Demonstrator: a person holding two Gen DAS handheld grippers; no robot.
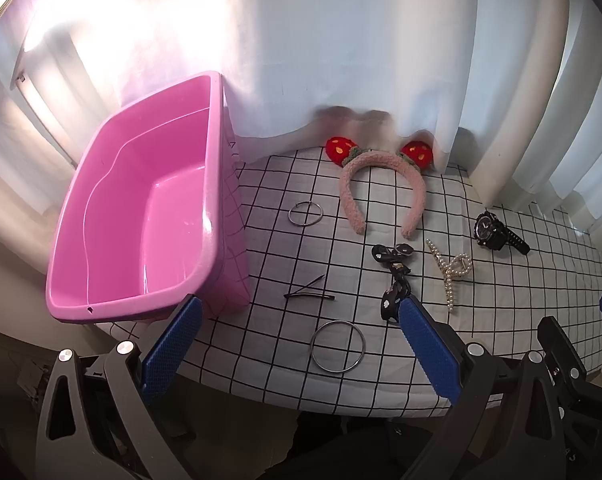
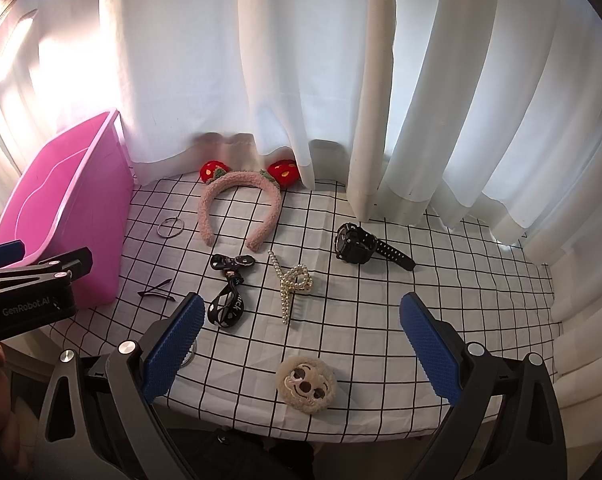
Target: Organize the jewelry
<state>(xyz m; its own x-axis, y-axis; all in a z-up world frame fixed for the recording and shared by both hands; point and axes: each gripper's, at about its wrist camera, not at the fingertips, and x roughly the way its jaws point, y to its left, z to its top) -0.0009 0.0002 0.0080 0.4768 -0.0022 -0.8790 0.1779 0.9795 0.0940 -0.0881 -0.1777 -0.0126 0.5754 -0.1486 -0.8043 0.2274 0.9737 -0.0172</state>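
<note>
both grippers hang spread and empty; the large metal ring (image 1: 338,346) lies flat just ahead between the left gripper (image 1: 301,312) fingers, nearer it than the right gripper (image 2: 301,312)

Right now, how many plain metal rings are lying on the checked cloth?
2. A small ring lies beside the pink bin, left of the headband. A larger ring lies near the table's front edge.

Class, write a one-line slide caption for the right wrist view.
Open right tongs hover over scattered accessories on a checked cloth, beside an empty pink tub.
</note>
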